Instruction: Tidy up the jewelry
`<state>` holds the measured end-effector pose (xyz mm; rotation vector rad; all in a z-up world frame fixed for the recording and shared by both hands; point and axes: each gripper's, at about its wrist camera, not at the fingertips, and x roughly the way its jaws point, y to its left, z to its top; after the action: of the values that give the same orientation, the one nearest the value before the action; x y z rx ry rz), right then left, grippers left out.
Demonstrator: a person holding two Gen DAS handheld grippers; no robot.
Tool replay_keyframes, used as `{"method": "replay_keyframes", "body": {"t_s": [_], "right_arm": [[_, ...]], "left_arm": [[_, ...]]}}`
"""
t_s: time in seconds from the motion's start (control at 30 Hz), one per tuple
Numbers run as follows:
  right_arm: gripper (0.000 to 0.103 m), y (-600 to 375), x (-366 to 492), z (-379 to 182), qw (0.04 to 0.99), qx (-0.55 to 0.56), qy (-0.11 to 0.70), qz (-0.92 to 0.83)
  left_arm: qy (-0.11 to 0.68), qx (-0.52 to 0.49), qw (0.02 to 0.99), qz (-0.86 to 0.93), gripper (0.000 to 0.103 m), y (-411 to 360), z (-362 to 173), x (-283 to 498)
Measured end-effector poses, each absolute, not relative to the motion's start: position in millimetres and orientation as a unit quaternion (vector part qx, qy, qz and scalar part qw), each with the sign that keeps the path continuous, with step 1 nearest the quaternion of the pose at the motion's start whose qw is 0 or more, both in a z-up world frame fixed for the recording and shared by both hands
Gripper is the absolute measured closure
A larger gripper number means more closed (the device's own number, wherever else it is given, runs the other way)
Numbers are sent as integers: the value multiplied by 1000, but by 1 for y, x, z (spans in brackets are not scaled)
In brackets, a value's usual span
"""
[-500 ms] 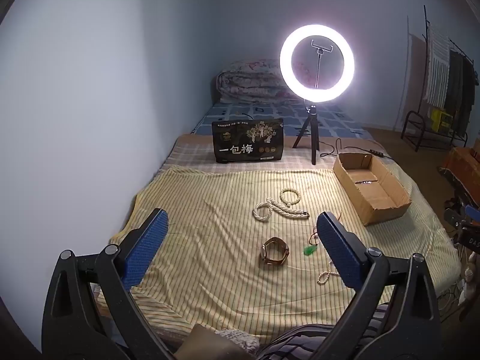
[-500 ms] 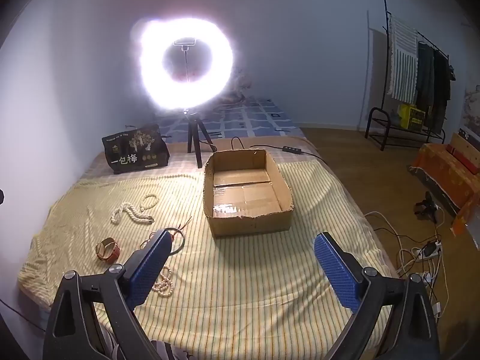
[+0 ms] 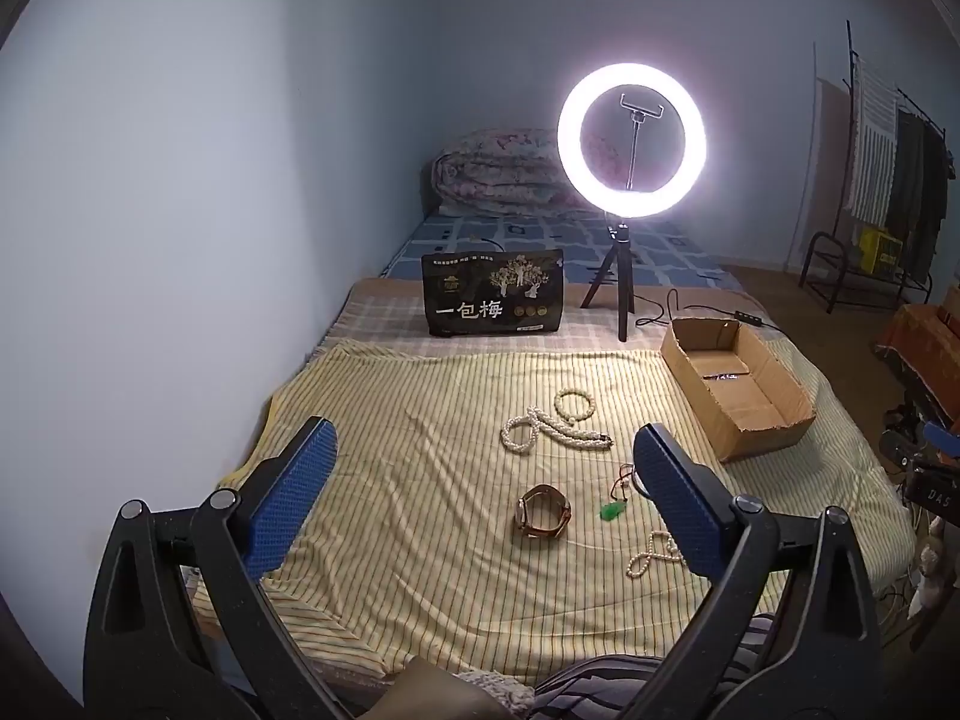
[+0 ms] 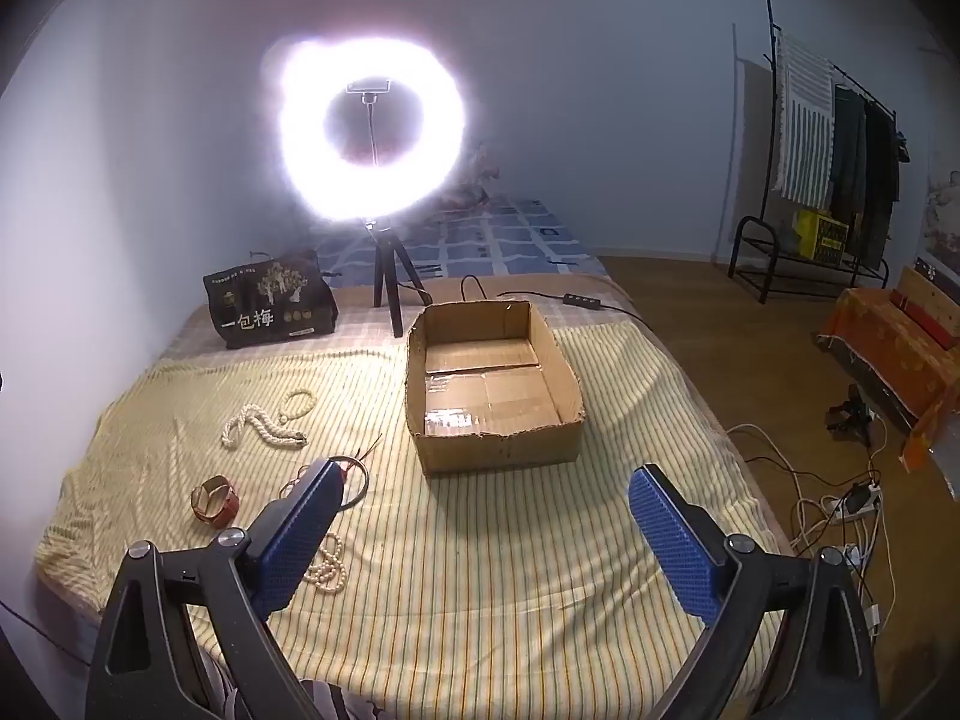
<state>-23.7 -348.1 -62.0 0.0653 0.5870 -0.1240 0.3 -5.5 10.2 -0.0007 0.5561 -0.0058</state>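
Jewelry lies on a yellow striped sheet (image 3: 420, 420). A long pearl necklace (image 3: 552, 435), a bead bracelet (image 3: 574, 405), a brown leather watch (image 3: 543, 512), a green pendant on a cord (image 3: 613, 510) and a small pearl strand (image 3: 651, 552) show in the left wrist view. An open cardboard box (image 4: 492, 384) sits to their right. In the right wrist view the watch (image 4: 215, 501), necklace (image 4: 261, 426), a dark hoop (image 4: 354, 480) and pearl strand (image 4: 327, 564) lie at left. My left gripper (image 3: 483, 492) is open and empty above the near sheet. My right gripper (image 4: 486, 534) is open and empty, short of the box.
A lit ring light on a tripod (image 3: 630, 141) and a black printed bag (image 3: 492, 300) stand behind the sheet. A folded quilt (image 3: 498, 174) lies at the far end. A clothes rack (image 4: 834, 138), cables and a power strip (image 4: 852, 504) are on the floor at right.
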Motion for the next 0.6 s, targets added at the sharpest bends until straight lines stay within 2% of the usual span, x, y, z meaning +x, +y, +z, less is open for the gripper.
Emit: {"method": "replay_keyframes", "body": {"t_s": [0.6], "right_arm": [[6, -347, -23, -60, 955, 31, 288, -62]], "left_arm": [[264, -3, 964, -6, 2, -5, 23, -2]]}}
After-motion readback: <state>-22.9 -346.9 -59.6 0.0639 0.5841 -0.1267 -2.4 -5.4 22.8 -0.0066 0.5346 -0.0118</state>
